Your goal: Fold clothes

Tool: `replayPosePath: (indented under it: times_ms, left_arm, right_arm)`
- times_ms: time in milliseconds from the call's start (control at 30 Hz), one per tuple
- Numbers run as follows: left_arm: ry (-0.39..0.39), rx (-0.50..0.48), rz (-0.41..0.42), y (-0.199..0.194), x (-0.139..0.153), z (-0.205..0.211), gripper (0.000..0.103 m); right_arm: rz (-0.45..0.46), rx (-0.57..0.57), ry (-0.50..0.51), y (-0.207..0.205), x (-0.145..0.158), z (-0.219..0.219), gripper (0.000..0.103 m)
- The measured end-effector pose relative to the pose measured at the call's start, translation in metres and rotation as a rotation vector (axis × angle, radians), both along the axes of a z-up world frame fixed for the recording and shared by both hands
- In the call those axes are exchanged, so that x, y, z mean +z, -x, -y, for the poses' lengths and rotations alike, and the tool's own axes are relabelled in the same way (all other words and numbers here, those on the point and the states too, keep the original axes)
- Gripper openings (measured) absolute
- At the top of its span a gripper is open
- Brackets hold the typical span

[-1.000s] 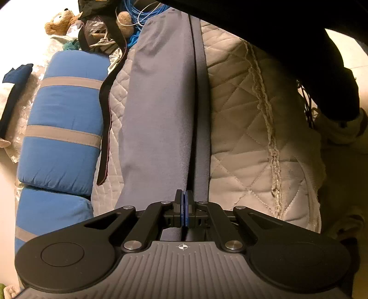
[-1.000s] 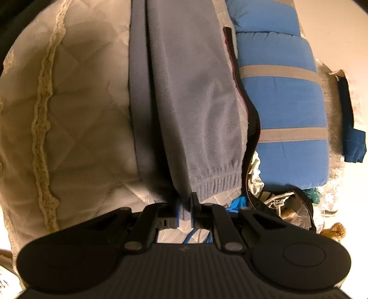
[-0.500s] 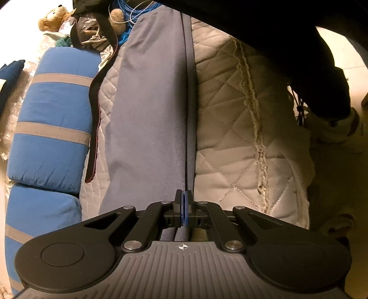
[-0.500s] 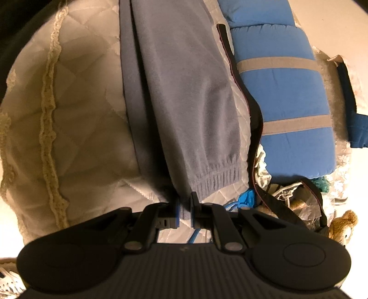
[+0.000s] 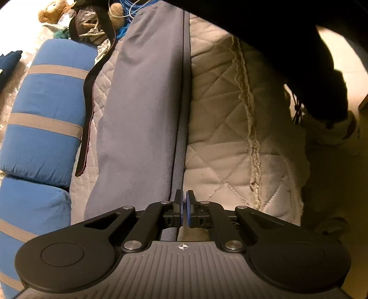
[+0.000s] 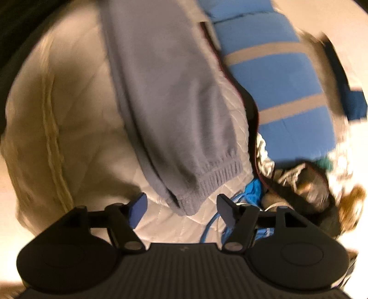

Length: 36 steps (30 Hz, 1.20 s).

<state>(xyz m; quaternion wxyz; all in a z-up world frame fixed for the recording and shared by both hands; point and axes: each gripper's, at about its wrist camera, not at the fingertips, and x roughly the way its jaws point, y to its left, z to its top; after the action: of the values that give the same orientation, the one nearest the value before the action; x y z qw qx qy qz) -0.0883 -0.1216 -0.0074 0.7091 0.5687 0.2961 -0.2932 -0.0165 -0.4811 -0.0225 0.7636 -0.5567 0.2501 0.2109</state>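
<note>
Grey sweat trousers (image 5: 142, 115) lie folded lengthwise in a long strip on a cream quilted bedspread (image 5: 230, 115). My left gripper (image 5: 184, 195) pinches their folded edge at the near end. Its jaws are just starting to open, with only a thin slit between the pads. In the blurred right wrist view the trousers (image 6: 172, 92) end in a ribbed cuff (image 6: 214, 177). My right gripper (image 6: 181, 199) is opening wide just above that cuff. The cuff's corner lies on the quilt (image 6: 69, 115) between the fingers, and neither pad touches it.
Blue bedding with grey bands (image 5: 46, 103) lies along the quilt's far side, with a black strap (image 5: 86, 110) beside it. A teddy bear (image 5: 51, 12), bags and blue cables (image 6: 230, 214) clutter one end. A person's dark clothing (image 5: 299, 46) and a shoe (image 5: 333, 133) border the quilt's edge.
My right gripper let go of the trouser cuff, spread wide, lifted a little and rolled. The cuff now rests on the quilt. The left gripper kept its place, its pads parting by a sliver.
</note>
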Motion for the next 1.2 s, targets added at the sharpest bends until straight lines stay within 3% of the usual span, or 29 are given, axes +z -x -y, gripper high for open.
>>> replayPosePath:
  times_ms: [33,67,133,167,300,467,633,800,933,1033,1100,1133,1200]
  left_arm:
    - [0.037,0.013,-0.022,-0.002,0.010,-0.003,0.013]
    - [0.075,0.026,-0.045,-0.005,0.019,-0.006,0.031]
    - [0.175,0.056,-0.077,-0.014,0.042,-0.013,0.054]
    - [0.229,0.073,-0.085,-0.021,0.054,-0.016,0.057]
    - [0.445,0.180,-0.125,-0.059,0.094,-0.024,0.058]
    - [0.601,0.270,-0.128,-0.113,0.113,-0.024,0.058]
    - [0.781,0.396,-0.207,-0.187,0.115,-0.026,0.058]
    - [0.873,0.452,-0.348,-0.263,0.093,-0.026,0.058]
    - [0.879,0.470,-0.468,-0.312,0.060,-0.020,0.054]
    - [0.850,0.472,-0.578,-0.333,0.036,-0.015,0.033]
    - [0.832,0.466,-0.610,-0.337,0.028,-0.012,0.018]
    - [0.834,0.452,-0.617,-0.337,0.027,-0.012,0.005]
    - [0.840,0.418,-0.624,-0.333,0.027,-0.011,0.001]
  right_arm:
    - [-0.010,-0.025,-0.053,0.000,0.007,0.000,0.085]
    - [-0.025,-0.050,-0.112,-0.001,0.014,-0.002,0.087]
    - [-0.051,-0.094,-0.236,-0.002,0.025,-0.006,0.088]
    - [-0.063,-0.117,-0.296,-0.004,0.030,-0.008,0.089]
    - [-0.107,-0.231,-0.550,-0.019,0.045,-0.019,0.091]
    - [-0.136,-0.347,-0.803,-0.045,0.048,-0.035,0.091]
    - [-0.140,-0.340,-0.889,-0.058,0.032,-0.069,0.091]
    - [-0.159,-0.342,-0.905,-0.065,0.004,-0.091,0.091]
    - [-0.146,-0.351,-0.915,-0.062,-0.010,-0.092,0.091]
    - [-0.143,-0.366,-0.952,-0.059,-0.015,-0.088,0.093]
    - [-0.141,-0.364,-0.959,-0.058,-0.017,-0.088,0.095]
    - [-0.139,-0.360,-0.959,-0.056,-0.018,-0.088,0.096]
    - [-0.134,-0.354,-0.956,-0.056,-0.020,-0.090,0.097]
